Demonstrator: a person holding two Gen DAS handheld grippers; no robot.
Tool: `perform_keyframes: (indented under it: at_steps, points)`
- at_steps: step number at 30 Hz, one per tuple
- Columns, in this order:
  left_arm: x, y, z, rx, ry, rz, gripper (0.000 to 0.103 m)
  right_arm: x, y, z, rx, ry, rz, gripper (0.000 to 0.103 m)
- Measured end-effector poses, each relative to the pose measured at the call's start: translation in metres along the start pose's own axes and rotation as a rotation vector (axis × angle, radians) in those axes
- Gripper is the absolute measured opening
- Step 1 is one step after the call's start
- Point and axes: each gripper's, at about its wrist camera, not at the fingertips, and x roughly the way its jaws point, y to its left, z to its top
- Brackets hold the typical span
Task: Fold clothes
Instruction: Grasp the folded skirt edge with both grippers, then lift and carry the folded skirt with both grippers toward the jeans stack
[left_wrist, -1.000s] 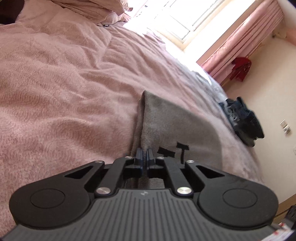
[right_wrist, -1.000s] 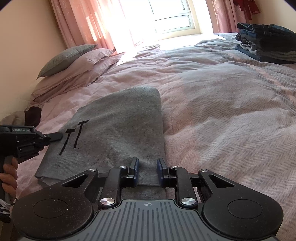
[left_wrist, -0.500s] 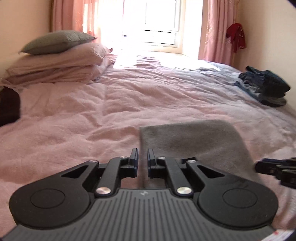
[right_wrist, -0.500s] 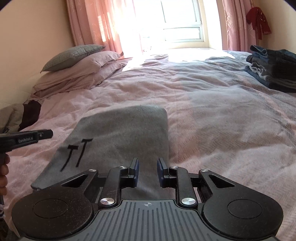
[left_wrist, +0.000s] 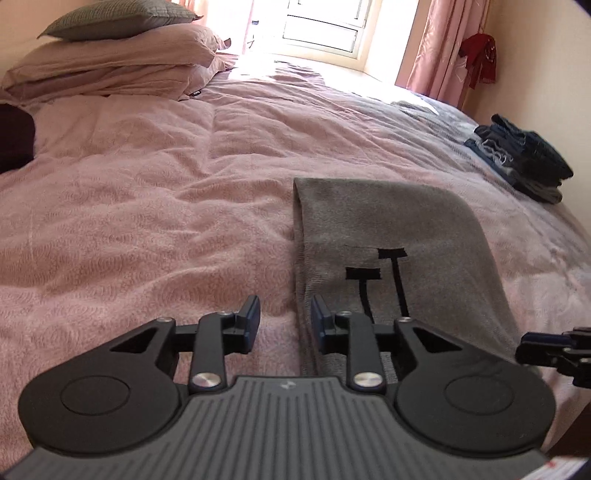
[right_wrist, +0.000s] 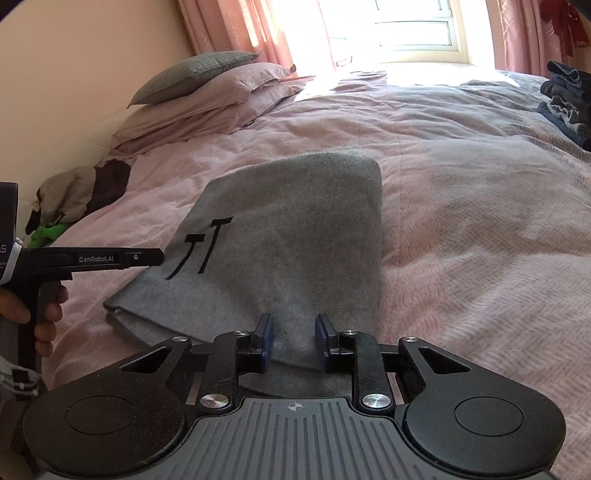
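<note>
A grey folded garment (left_wrist: 388, 229) with a black double-T mark lies flat on the pink duvet (left_wrist: 147, 206). My left gripper (left_wrist: 285, 314) hovers at the garment's near left edge. Its jaws are opening, the cloth edge runs just inside the right pad, and neither pad presses on it. In the right wrist view the garment (right_wrist: 295, 229) stretches away from my right gripper (right_wrist: 294, 332). That gripper sits over the near edge, its jaws opening slightly, with grey cloth showing in the gap but not pinched. The left gripper (right_wrist: 147, 256) also shows there, held by a hand (right_wrist: 44, 310).
A stack of folded dark jeans (left_wrist: 524, 162) sits at the bed's far right (right_wrist: 569, 99). Pillows (right_wrist: 207, 92) are piled at the head on the left. Crumpled clothes (right_wrist: 81, 188) lie at the left edge. A bright window (left_wrist: 325, 26) and curtains are beyond.
The left gripper was shut on the garment's edge. It has let go, spread its jaws, lifted slightly and rolled level. The garment now lies flat. The right gripper stayed in place.
</note>
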Motion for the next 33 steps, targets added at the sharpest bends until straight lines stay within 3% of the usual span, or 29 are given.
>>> perform_keyframes:
  at_steps: [2,3,5,6,11,16,19,25,27,29,33]
  points:
    - [-0.003,0.017,0.004,-0.105,0.018,-0.079,0.036,-0.007,-0.009,0.002,0.028,0.01,0.006,0.028]
    - [-0.001,0.026,0.007,-0.171,0.034,-0.121,0.048,-0.01,-0.014,0.003,0.05,0.011,-0.002,0.034]
    - [0.007,0.039,0.012,-0.276,0.076,-0.195,0.059,-0.012,-0.026,0.007,0.112,-0.009,-0.028,0.063]
    - [0.012,0.043,0.013,-0.317,0.088,-0.225,0.06,-0.012,-0.034,0.009,0.149,-0.028,-0.033,0.065]
    - [0.04,0.05,0.019,-0.398,0.143,-0.28,0.062,0.008,-0.075,0.017,0.425,-0.047,0.132,0.066]
    - [0.065,0.05,0.026,-0.426,0.18,-0.341,0.062,0.034,-0.094,0.019,0.548,-0.044,0.221,0.066]
    - [0.08,0.045,0.03,-0.415,0.212,-0.397,0.061,0.045,-0.099,0.023,0.572,-0.046,0.263,0.066]
    - [0.094,0.04,0.033,-0.374,0.244,-0.437,0.059,0.065,-0.108,0.032,0.554,-0.026,0.319,0.065]
    - [0.092,0.041,0.03,-0.368,0.239,-0.424,0.049,0.068,-0.112,0.033,0.544,-0.012,0.342,0.062]
    - [0.091,0.038,0.028,-0.342,0.23,-0.422,0.048,0.067,-0.115,0.03,0.524,-0.007,0.36,0.054]
    - [0.099,0.035,0.033,-0.365,0.234,-0.413,0.048,0.068,-0.126,0.021,0.562,-0.022,0.404,0.05]
